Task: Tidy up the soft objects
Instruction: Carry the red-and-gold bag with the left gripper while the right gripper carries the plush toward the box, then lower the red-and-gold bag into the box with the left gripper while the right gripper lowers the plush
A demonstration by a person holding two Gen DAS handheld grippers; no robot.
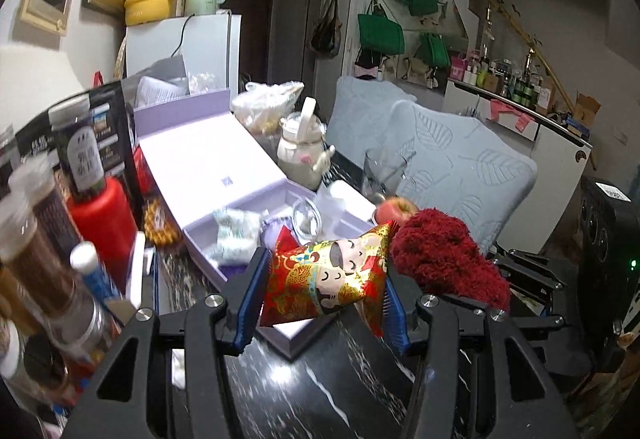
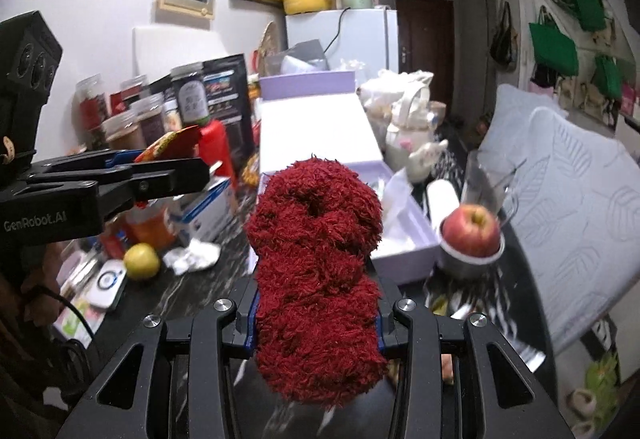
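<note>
Red fuzzy yarn bundle [image 2: 316, 267]: the bulkiest soft item, clamped between the pads of your right gripper [image 2: 316, 323], whose jaws stand narrowly apart and press into its lower half, while its upper coils rise above and ahead of the fingertips; from your left wrist camera the same bundle [image 1: 444, 259] appears just to the right of your left gripper [image 1: 324, 299]. Lavender box [image 1: 208, 167]: lies open on the dark marbled table [image 1: 320, 395] directly ahead of both grippers, its lid propped back and its compartmented tray nearest the fingertips, holding crumpled pale items too blurred to name. Pale quilted chair backs [image 1: 460, 163]: stand ahead and to the right of the left gripper, beyond the table edge. Red-and-gold printed pouch [image 1: 332, 275]: gripped across its width by the blue pads [image 1: 252, 295] of your left gripper, jaws closed on it with only a modest gap, the pouch hanging clear above the near corner of the box; in the right wrist view only its tip [image 2: 172, 145] shows over the left gripper's fingers, well to the left of the yarn. Red apple [image 2: 472, 231]: sits in a small metal bowl [image 2: 468, 263] ahead and to the right of your right gripper, just beside the box. Yellow fruit [image 2: 141, 261]: rests on the table ahead and to the left of your right gripper.
</note>
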